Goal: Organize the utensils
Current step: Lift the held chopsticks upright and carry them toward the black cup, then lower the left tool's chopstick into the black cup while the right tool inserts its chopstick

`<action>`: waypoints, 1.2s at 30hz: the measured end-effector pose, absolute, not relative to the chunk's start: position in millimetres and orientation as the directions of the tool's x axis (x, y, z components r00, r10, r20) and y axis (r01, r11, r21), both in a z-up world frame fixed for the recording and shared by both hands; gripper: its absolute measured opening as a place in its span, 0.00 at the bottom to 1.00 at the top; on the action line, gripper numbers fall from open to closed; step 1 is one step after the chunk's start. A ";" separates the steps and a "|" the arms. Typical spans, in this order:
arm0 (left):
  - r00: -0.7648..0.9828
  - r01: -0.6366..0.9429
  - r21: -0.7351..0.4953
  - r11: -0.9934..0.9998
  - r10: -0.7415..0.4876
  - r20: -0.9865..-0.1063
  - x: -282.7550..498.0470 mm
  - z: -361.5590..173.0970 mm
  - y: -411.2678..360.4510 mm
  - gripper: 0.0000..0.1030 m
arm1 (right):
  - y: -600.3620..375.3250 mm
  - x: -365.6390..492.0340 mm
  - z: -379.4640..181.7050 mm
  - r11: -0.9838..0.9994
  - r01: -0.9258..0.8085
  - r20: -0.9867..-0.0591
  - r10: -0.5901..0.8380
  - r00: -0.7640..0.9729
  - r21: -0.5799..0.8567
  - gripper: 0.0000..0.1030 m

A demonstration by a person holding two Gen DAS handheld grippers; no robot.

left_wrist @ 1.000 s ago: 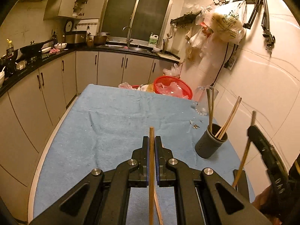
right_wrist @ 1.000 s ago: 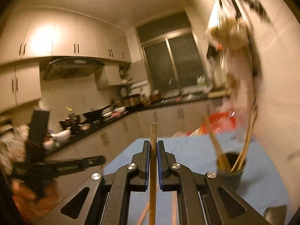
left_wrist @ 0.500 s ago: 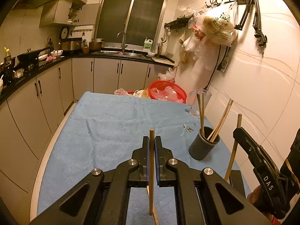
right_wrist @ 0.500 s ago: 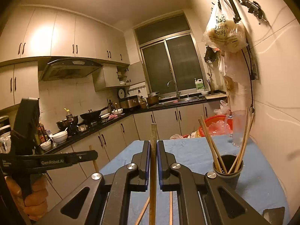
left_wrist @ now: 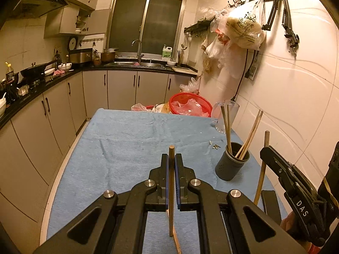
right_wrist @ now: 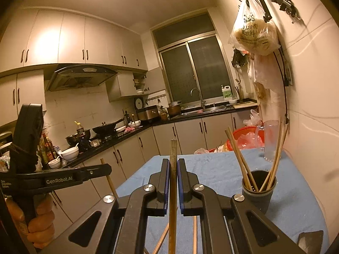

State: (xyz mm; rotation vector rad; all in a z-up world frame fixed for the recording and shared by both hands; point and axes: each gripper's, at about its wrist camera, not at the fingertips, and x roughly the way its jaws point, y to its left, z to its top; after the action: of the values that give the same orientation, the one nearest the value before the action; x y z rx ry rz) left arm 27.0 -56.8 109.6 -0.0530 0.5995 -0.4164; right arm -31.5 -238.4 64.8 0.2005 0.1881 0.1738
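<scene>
The left tongs are gripping a single wooden chopstick upright, the two fingers pressing in on it from both sides, its top end standing a little above the fingertips and its lower end hanging above the blue-covered table. The right tongs are likewise closing tightly on another chopstick, which is standing upright between the blue-lined pads. In the left wrist view the right tongs are showing at the right edge, with their chopstick rising beside the dark holder. The holder is sitting on the table near the wall side, and several chopsticks are already leaning inside it, some tilting toward the wall, others toward the room. More loose chopsticks are lying on the table under the right tongs. A clear glass jug is standing farther back, near the wall, and a red basket with plastic bags is sitting at the table's far end.
</scene>
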 end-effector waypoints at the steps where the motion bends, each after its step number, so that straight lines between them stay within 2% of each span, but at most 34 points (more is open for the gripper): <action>1: 0.745 0.364 -0.168 0.916 -0.395 -0.538 26.9 109.4 -56.3 0.05 | -238.6 -31.7 64.8 0.965 -0.150 -0.168 0.187 0.968 0.214 0.08; 23: 0.721 0.396 -0.170 0.902 -0.420 -0.550 30.3 114.3 -65.7 0.05 | -299.4 -16.6 56.2 0.915 -0.138 -0.235 0.239 0.942 0.379 0.08; 31: 0.675 0.480 -0.195 0.856 -0.502 -0.541 34.5 140.2 -90.4 0.05 | -327.7 -20.3 80.2 0.931 -0.096 -0.178 0.168 0.970 0.351 0.08; 36: 0.671 0.518 -0.195 0.833 -0.537 -0.511 42.2 165.2 -113.2 0.05 | -342.4 -14.0 102.2 0.950 -0.034 -0.113 0.072 0.991 0.310 0.08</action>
State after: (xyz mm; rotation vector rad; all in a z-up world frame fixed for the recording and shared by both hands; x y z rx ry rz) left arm 42.2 -113.2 165.2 -0.0343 0.5870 -0.5940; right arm -14.0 -342.4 102.2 0.3123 0.1233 0.0544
